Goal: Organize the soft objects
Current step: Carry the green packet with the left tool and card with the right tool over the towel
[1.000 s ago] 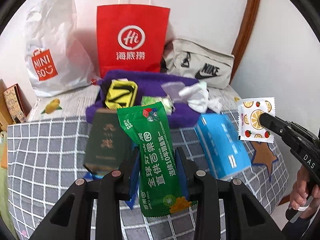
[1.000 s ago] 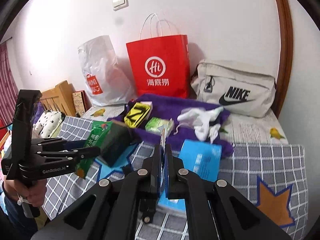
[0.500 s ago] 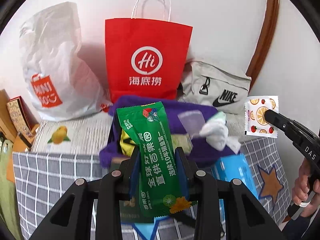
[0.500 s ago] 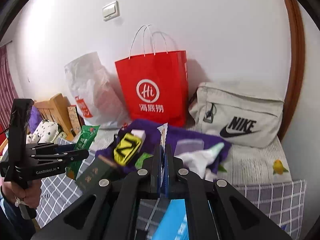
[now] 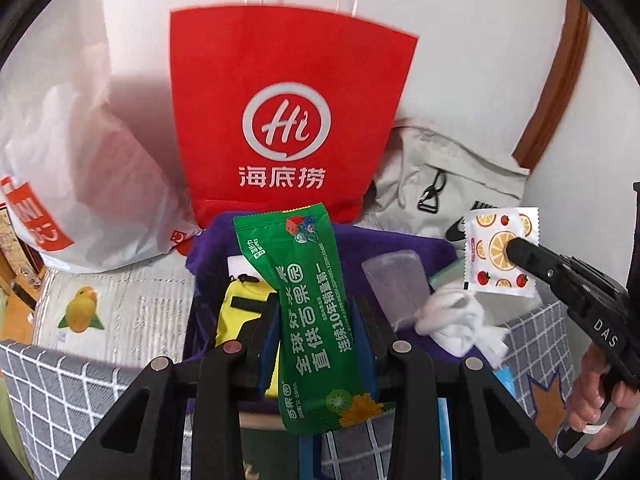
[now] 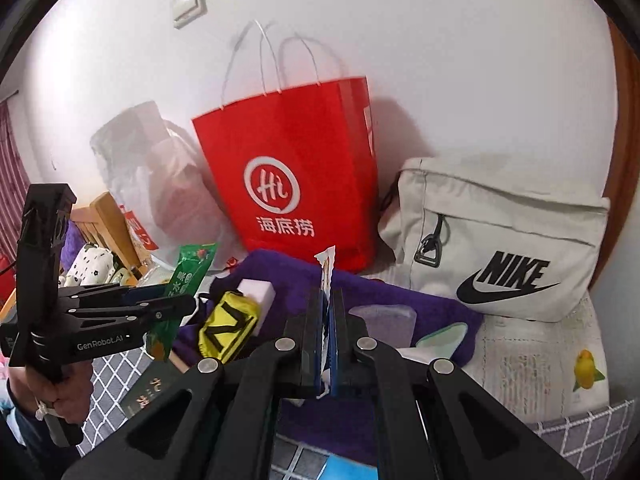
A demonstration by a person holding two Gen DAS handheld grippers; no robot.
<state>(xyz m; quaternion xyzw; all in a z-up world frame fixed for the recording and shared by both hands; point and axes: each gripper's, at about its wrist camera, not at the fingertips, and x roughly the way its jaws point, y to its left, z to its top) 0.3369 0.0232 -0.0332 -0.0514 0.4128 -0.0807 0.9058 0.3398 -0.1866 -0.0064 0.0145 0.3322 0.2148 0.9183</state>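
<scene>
While facing red "Hi" paper bag [image 5: 288,120] | left gripper [image 5: 316,320] clamps green printed snack packet [image 5: 308,304] | right gripper [image 6: 329,320] pinches white fruit-print sachet [image 5: 500,254]

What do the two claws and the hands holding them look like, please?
Both claws are matte black plastic with silver rivets and blue pads. The left claw bears white "GenRobot.AI" lettering; the right claw reads "DAS". Each bare hand has a white band.

Background: white wall [image 6: 440,40] with a light switch [image 6: 190,5], brown wooden trim [image 5: 554,92] at right. Wooden headboard [image 6: 105,224] far left, dotted white pillow [image 6: 90,262] beside it, striped curtain [image 6: 8,152] at edge. Grey checked bedspread [image 5: 60,392] with star patch [image 5: 546,400]; white sheet with a bird print [image 6: 586,370].
</scene>
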